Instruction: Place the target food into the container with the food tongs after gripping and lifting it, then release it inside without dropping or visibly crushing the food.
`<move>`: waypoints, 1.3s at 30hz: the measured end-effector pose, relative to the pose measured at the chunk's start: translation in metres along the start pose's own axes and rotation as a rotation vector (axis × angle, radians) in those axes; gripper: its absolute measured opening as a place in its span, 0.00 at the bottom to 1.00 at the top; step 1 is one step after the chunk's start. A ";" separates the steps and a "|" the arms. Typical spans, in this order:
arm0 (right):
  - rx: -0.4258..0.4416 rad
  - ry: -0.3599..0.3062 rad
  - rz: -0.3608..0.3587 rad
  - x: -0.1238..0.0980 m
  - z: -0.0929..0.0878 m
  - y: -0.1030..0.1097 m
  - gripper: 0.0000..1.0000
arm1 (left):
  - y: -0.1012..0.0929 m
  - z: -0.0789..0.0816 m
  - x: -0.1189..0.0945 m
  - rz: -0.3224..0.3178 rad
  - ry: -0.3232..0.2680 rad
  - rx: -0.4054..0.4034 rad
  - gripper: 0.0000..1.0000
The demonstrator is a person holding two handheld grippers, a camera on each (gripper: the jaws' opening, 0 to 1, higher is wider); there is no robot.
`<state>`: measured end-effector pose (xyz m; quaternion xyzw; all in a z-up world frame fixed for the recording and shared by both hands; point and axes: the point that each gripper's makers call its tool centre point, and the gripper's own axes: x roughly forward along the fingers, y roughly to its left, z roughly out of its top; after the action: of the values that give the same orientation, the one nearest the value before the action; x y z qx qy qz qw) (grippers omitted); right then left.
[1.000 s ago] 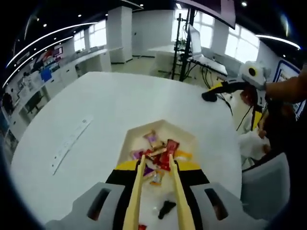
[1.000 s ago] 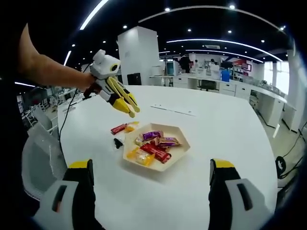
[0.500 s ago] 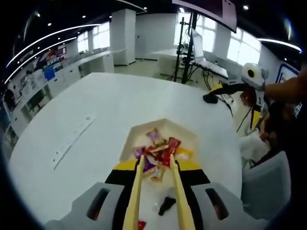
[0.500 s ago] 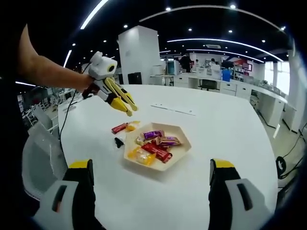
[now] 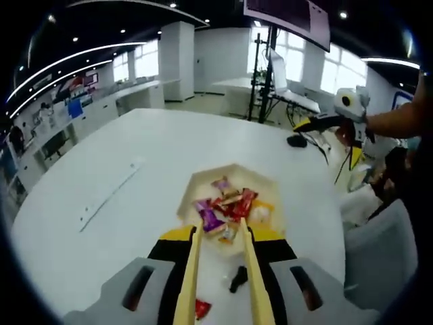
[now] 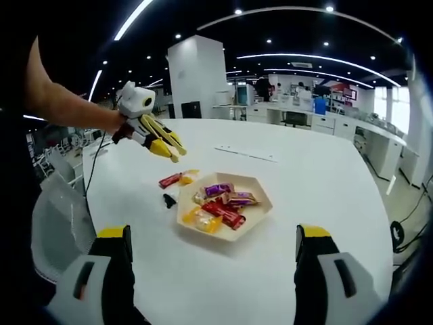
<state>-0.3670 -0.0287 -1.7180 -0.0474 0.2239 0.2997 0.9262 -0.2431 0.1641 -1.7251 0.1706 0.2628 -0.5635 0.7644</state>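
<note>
On the white table [image 6: 318,189] sits a shallow hexagonal tray [image 6: 260,214] holding wrapped sweets: a purple one [image 6: 215,190], a long red bar [image 6: 223,215], a yellow one [image 6: 196,220] and a brownish one [image 6: 238,199]. Three more pieces lie on the tabletop just beside the tray's edge: a red wrapper [image 6: 169,180], a small yellow piece [image 6: 187,177] and a little black item [image 6: 168,200]. The left gripper [image 6: 170,146] hangs in the air above and beyond those loose pieces, carrying the food tongs [image 5: 220,271] (two pale blades, slightly parted, nothing between their tips). In the left gripper view the tongs point at the near rim of the tray. The right gripper [image 6: 211,271] hovers clear of the table, its jaws spread wide and empty. A strip of paper [image 6: 245,153] lies farther back on the table.
</note>
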 end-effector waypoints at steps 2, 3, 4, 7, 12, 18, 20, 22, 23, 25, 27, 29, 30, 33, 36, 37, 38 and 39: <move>-0.001 0.002 0.001 0.000 0.000 0.001 1.00 | -0.001 -0.004 -0.001 -0.002 0.003 0.005 0.26; 0.000 0.004 0.002 0.000 -0.001 0.001 1.00 | -0.001 -0.008 -0.002 0.000 0.005 0.016 0.26; 0.000 0.005 0.003 0.001 -0.001 0.002 1.00 | -0.002 -0.011 -0.002 0.001 0.007 0.023 0.26; 0.001 0.009 0.004 0.001 -0.002 0.002 1.00 | -0.004 -0.018 -0.002 -0.007 0.007 0.025 0.26; 0.000 0.013 0.005 0.002 -0.002 0.002 1.00 | -0.008 -0.031 0.000 -0.011 0.020 0.035 0.26; 0.001 0.020 0.006 0.002 -0.004 0.003 1.00 | -0.010 -0.051 0.006 -0.005 0.035 0.053 0.26; 0.002 0.021 0.008 0.002 -0.005 0.004 1.00 | -0.011 -0.056 0.008 -0.006 0.036 0.045 0.26; 0.003 0.023 0.009 0.002 -0.005 0.004 1.00 | -0.014 -0.061 0.009 -0.008 0.040 0.050 0.26; 0.004 0.025 0.009 0.001 -0.007 0.004 1.00 | -0.015 -0.065 0.011 -0.012 0.048 0.060 0.26; 0.005 0.029 0.008 0.000 -0.008 0.004 1.00 | -0.018 -0.071 0.014 -0.021 0.062 0.065 0.26; 0.005 0.030 0.006 -0.002 -0.008 0.004 1.00 | -0.021 -0.077 0.016 -0.032 0.077 0.071 0.26; 0.006 0.034 0.001 -0.004 -0.009 0.002 1.00 | -0.024 -0.081 0.019 -0.039 0.086 0.078 0.26; 0.007 0.036 -0.001 -0.004 -0.009 0.002 1.00 | -0.024 -0.084 0.021 -0.040 0.092 0.082 0.26; 0.008 0.040 -0.006 -0.007 -0.011 0.002 1.00 | -0.028 -0.088 0.025 -0.049 0.102 0.083 0.26; 0.013 0.041 -0.011 -0.008 -0.012 0.003 1.00 | -0.030 -0.094 0.030 -0.055 0.121 0.095 0.26; 0.016 0.040 -0.012 -0.009 -0.013 0.003 1.00 | -0.030 -0.096 0.031 -0.054 0.133 0.094 0.26; 0.019 0.038 -0.012 -0.009 -0.013 0.004 1.00 | -0.030 -0.097 0.032 -0.053 0.137 0.095 0.25; 0.021 0.038 -0.013 -0.010 -0.013 0.005 1.00 | -0.030 -0.098 0.033 -0.051 0.140 0.099 0.25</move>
<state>-0.3822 -0.0328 -1.7255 -0.0450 0.2442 0.2903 0.9242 -0.2849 0.1841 -1.8221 0.2403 0.2918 -0.5819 0.7201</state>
